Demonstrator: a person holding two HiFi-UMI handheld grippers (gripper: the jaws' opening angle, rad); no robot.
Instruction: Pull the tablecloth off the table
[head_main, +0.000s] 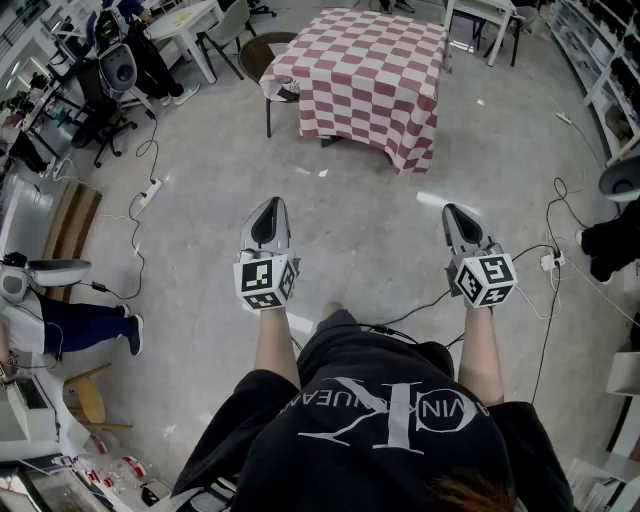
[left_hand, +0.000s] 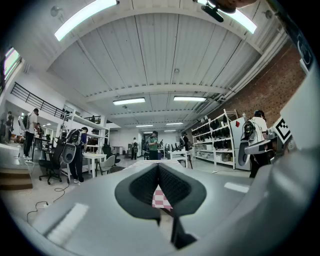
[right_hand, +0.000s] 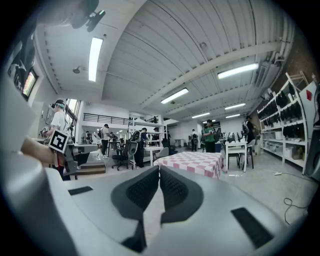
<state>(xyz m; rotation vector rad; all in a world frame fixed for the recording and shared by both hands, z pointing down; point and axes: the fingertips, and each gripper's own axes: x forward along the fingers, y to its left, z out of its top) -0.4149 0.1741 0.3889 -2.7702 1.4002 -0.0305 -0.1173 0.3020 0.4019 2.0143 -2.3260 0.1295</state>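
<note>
A red-and-white checked tablecloth (head_main: 365, 75) covers a table some way ahead on the grey floor; it hangs down over the near corner. In the right gripper view the tablecloth (right_hand: 192, 162) shows in the distance, and a slip of the checked tablecloth (left_hand: 160, 198) shows behind the closed jaws in the left gripper view. My left gripper (head_main: 270, 210) and right gripper (head_main: 455, 212) are held side by side in front of me, well short of the table. Both are shut with nothing in them.
Cables (head_main: 545, 262) and a power strip (head_main: 150, 190) lie on the floor. A round stool (head_main: 262, 52) stands by the table's left side. Desks, office chairs (head_main: 105, 120) and people fill the left; shelving (head_main: 600, 60) lines the right.
</note>
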